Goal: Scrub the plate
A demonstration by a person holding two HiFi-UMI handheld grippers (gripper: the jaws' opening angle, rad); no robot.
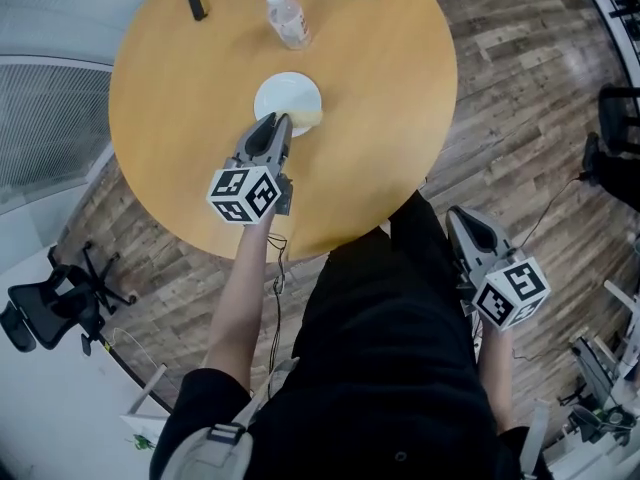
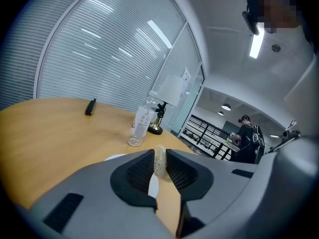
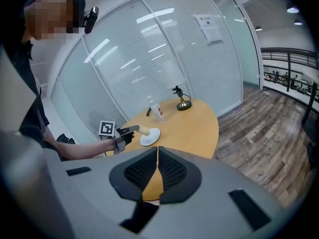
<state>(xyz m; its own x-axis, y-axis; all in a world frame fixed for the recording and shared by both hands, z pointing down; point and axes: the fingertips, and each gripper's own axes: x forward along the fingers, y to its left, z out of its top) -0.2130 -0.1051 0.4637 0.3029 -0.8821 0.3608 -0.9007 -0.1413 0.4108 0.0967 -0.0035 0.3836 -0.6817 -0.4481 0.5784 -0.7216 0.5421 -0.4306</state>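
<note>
1. Plate [image 1: 285,93], white, sits on our round wooden table [image 1: 380,118]; our left gripper [image 1: 283,119] holds a pale sponge [image 1: 306,118] at its rim.
2. Left gripper view: jaws clamped on the sponge.
3. Right gripper view: our right gripper [image 3: 157,151] has its jaws together, empty.

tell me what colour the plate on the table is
White; the plate shows best in the head view, by the sponge in the left gripper.

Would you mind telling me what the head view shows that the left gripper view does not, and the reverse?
Only the head view: the right gripper, held off the table beside the person's leg. Only the left gripper view: a distant standing person and ceiling lights. Both: the left gripper pinching the sponge at the white plate, plus the bottle.
</note>
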